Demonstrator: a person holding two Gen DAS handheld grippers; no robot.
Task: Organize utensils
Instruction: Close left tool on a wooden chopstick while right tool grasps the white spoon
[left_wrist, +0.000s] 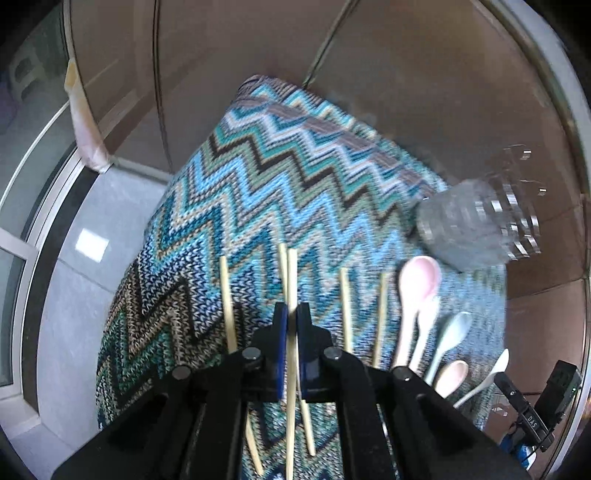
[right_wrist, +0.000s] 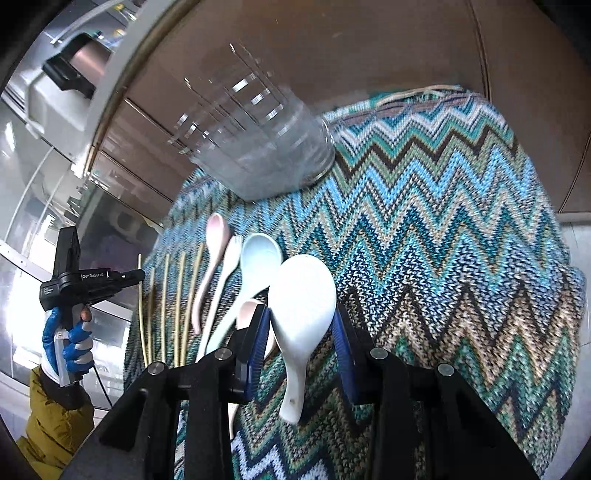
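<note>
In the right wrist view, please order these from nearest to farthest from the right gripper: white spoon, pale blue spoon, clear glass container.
1. white spoon, held between the right gripper pads.
2. pale blue spoon, just beyond, slightly left.
3. clear glass container, farthest, at the cloth's far side.

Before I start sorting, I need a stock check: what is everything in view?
chopsticks: at least five, pale wood, side by side on the cloth; one is in the left tongs
pink spoons: two, on the cloth beside the chopsticks
pale blue spoon: one, between the pink ones
slim white utensil: one, head blurred, beside the blue spoon
white spoon: one, large, in the right tongs
glass jar: one, clear, ribbed, at the cloth's far edge
cloth: one, blue-green zigzag knit, on the table
table: one, brown
left tongs: shut on a chopstick
right tongs: shut on the white spoon
gloved hand: one, blue and white, holding the left tool
</note>
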